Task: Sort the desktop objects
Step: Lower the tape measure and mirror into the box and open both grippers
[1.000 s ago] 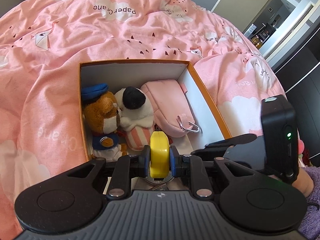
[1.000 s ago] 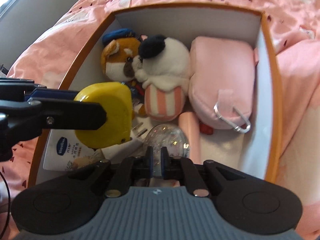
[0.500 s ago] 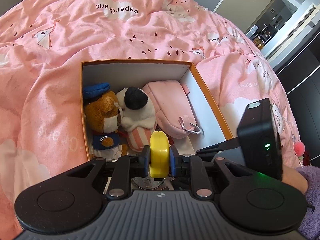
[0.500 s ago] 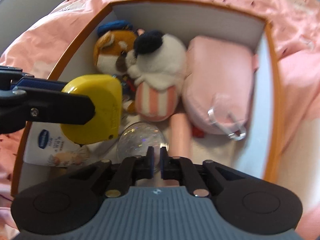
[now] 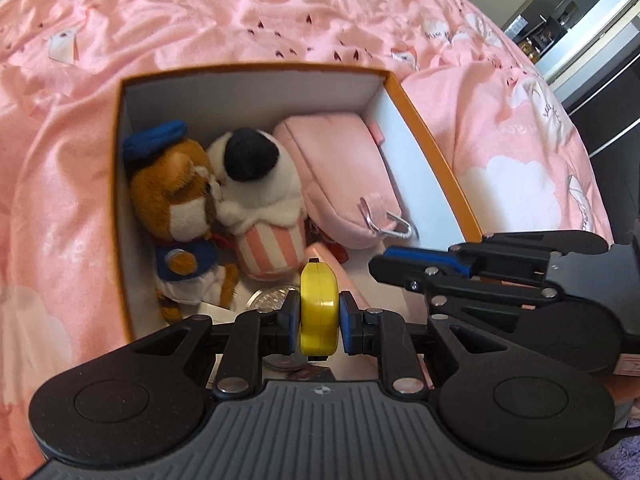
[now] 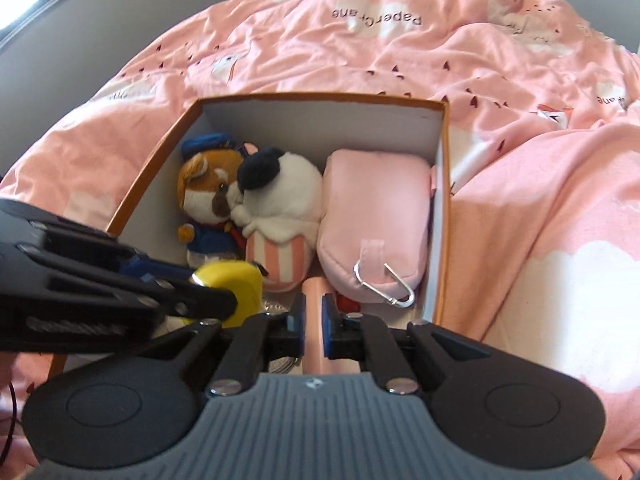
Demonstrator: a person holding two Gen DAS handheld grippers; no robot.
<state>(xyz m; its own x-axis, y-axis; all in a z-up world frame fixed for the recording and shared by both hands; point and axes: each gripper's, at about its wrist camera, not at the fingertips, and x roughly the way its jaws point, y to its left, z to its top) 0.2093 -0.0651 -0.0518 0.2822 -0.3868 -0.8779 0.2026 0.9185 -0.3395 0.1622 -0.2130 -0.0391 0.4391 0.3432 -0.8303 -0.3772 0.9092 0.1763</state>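
One orange box [image 5: 432,136] on pink quilt [image 5: 280,20] | left gripper [image 5: 319,316] clamps yellow tape measure [image 5: 319,312] | right gripper [image 6: 313,320] closed, empty

Left tool [image 5: 319,317], angled steeply down, has its blue pads [image 5: 293,316] clamped on either side of a yellow tape measure [image 5: 319,312]; right tool [image 6: 313,322], beside it and also tilted down, has its fingers nearly together, gripping nothing
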